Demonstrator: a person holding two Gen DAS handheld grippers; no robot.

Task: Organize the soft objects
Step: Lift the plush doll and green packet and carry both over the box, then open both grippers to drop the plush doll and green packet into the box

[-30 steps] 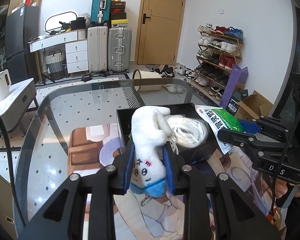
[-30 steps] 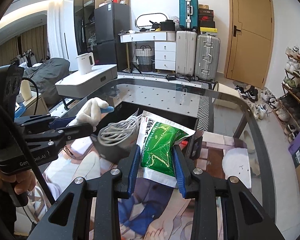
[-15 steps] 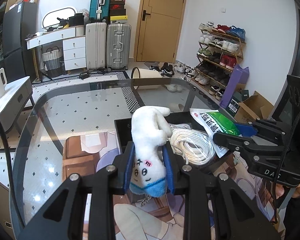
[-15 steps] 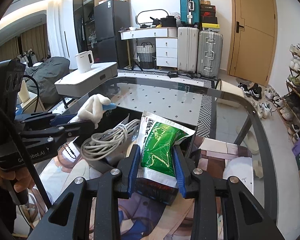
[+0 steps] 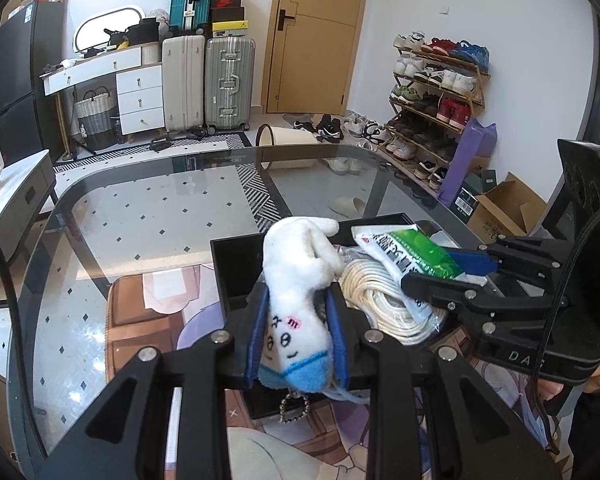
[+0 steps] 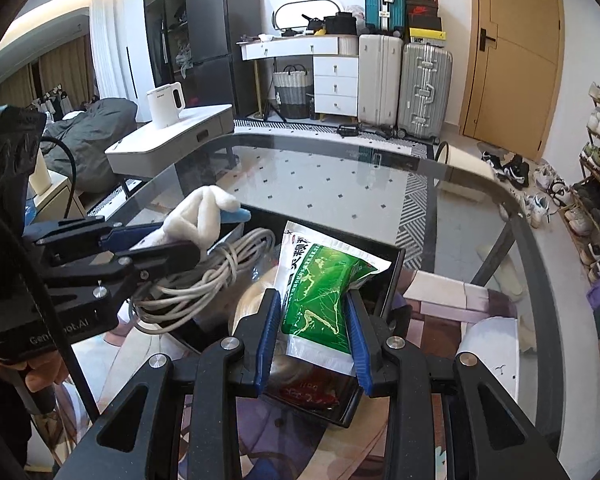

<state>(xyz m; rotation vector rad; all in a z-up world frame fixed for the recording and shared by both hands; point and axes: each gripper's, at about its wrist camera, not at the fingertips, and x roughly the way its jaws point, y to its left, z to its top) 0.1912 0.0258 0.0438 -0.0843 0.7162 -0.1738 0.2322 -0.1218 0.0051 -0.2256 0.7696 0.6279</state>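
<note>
My left gripper [image 5: 296,304] is shut on a white plush toy [image 5: 300,276] with a drawn face and blue end, held over the left part of a black tray [image 5: 230,264]. In the right wrist view the same plush toy [image 6: 202,216] pokes out of the left gripper [image 6: 180,240] at the left. My right gripper [image 6: 312,308] is shut on a green and white packet [image 6: 320,292] above the tray [image 6: 394,280]. That packet [image 5: 408,252] and the right gripper [image 5: 440,272] show at the right in the left wrist view. A coil of white cable [image 5: 384,300] lies in the tray.
The tray sits on a printed mat [image 5: 140,312] on a glass table [image 5: 160,200]. A red packet [image 6: 312,392] lies in the tray under my right gripper. Beyond the table stand suitcases [image 5: 208,80], a shoe rack [image 5: 436,96] and a white side table [image 6: 172,140].
Both grippers have moved forward and slightly down over the tray, each keeping its hold. The tray and cable coil now sit nearer and lower in both views.
</note>
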